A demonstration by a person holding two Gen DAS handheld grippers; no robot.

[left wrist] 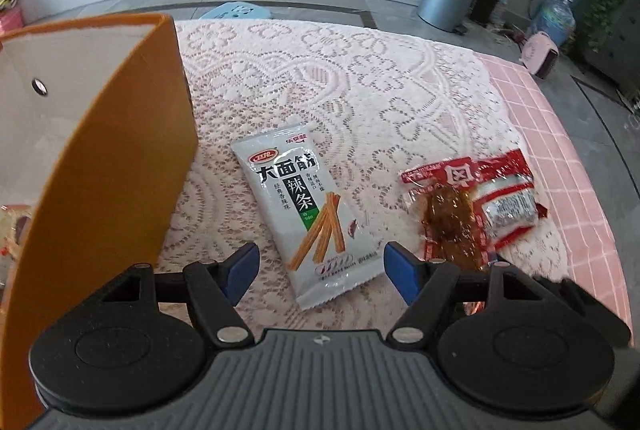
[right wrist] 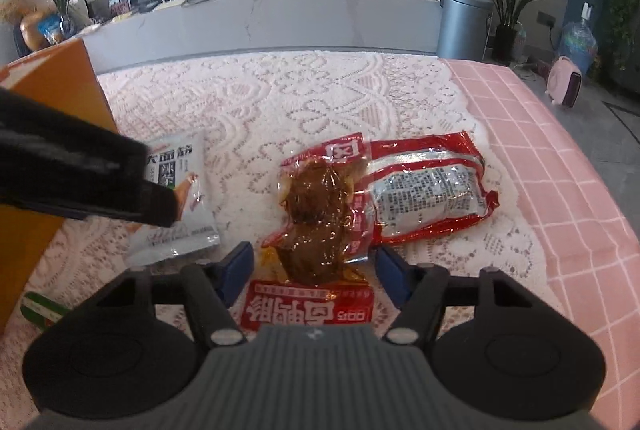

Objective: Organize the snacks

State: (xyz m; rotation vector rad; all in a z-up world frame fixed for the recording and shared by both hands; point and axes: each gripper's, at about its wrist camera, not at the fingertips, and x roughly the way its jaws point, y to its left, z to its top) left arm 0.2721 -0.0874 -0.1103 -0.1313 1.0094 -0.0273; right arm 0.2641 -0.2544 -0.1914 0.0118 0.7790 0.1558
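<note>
A white spicy-strip snack packet (left wrist: 304, 209) lies flat on the lace cloth, its near end between the tips of my open left gripper (left wrist: 322, 272). It also shows in the right wrist view (right wrist: 180, 205), partly hidden by a dark sleeve (right wrist: 80, 173). A clear-and-red packet of brown braised meat (right wrist: 320, 213) lies between the fingers of my open right gripper (right wrist: 314, 272). A second red packet with a white label (right wrist: 428, 189) touches it on the right. Both red packets show in the left wrist view, the meat packet (left wrist: 448, 218) and the labelled one (left wrist: 508, 205). An orange box (left wrist: 104, 165) stands at the left.
The lace cloth (left wrist: 360, 89) covers a pink checked tablecloth (right wrist: 540, 149). A green-and-white packet (right wrist: 40, 310) lies at the near left. Beyond the table are a grey bin (right wrist: 464, 21), a long white counter (right wrist: 280, 21) with clutter, plants and a water jug (right wrist: 576, 41).
</note>
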